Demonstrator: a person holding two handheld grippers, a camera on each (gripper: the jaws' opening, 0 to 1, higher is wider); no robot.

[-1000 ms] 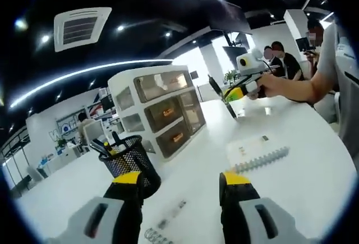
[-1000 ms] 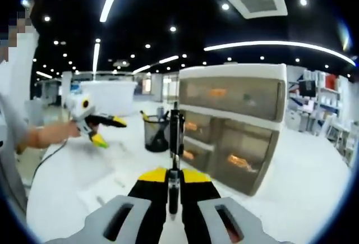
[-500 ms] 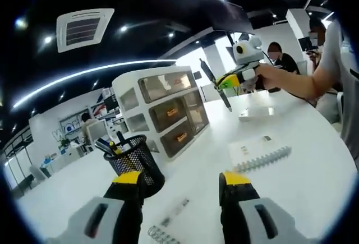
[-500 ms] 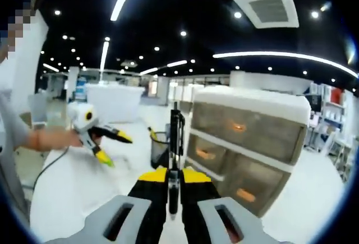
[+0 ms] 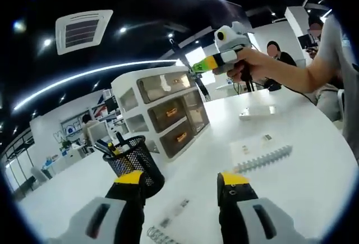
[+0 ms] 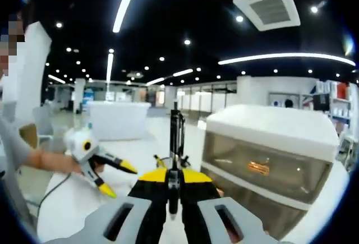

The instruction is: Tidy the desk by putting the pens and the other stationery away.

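my right gripper pinches a black pen upright between its yellow-tipped jaws, raised above the white desk and near the top of the drawer unit; in the left gripper view the pen slants down from that gripper over the drawers. my left gripper hovers low over the desk with its jaws spread and nothing between them, the black mesh pen cup just beside the left jaw, already holding several pens.

the pen looks light, stiff and smooth, so i judge a mid-barrel pinch is right; held nearer an end it could pivot or slip. a spiral-bound notepad and small metal clips lie loose on the desk, light too, the pad best taken by an edge. no brand or writing is legible on any of them.
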